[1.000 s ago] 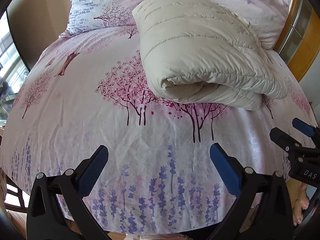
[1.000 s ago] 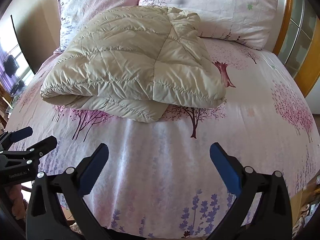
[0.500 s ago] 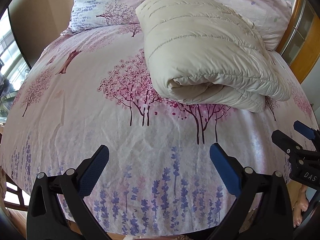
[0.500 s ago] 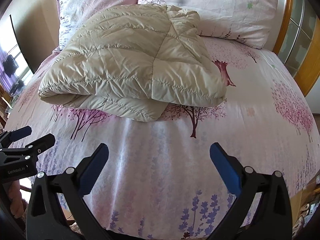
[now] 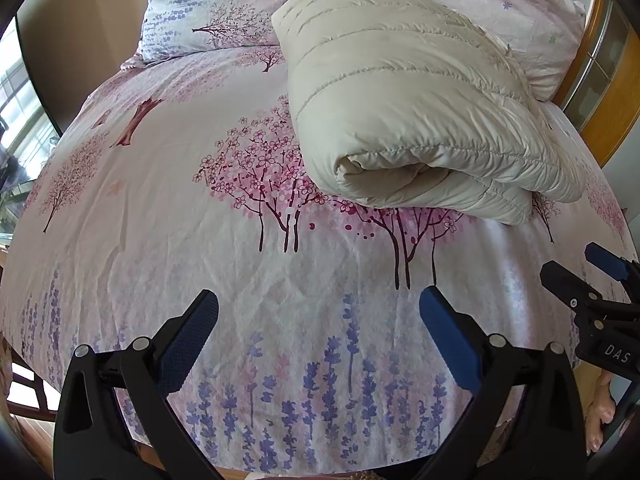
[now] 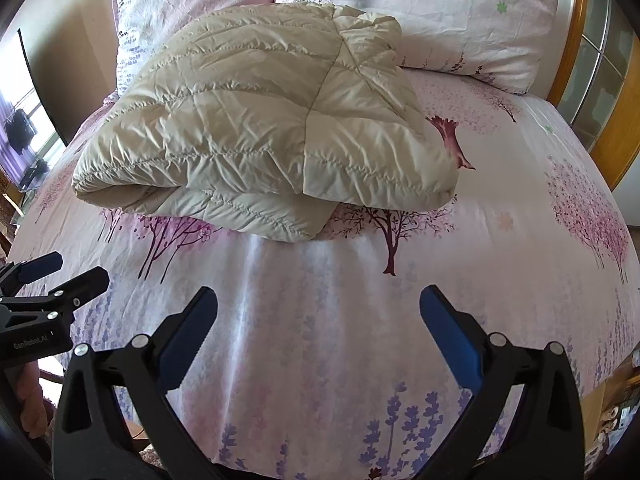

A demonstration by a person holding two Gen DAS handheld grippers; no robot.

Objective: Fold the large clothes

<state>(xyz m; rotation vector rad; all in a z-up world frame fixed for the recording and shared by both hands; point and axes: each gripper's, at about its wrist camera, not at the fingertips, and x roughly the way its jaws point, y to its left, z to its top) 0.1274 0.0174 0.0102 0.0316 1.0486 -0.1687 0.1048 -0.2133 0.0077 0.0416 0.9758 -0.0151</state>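
- Left gripper point(image 5: 318, 312): fingers apart, holding nothing, above the bed's point(image 5: 160, 216) foot edge.
- Right gripper point(image 6: 318, 312): fingers likewise apart and empty, beside the left.
- Jacket point(image 6: 264, 120): folded into a bundle mid-bed, its far end against the pillows point(image 6: 440, 12).
- Risk: the puffy layers look springy; a lower flap pokes out toward the foot edge, so the bundle may spring open if nudged.
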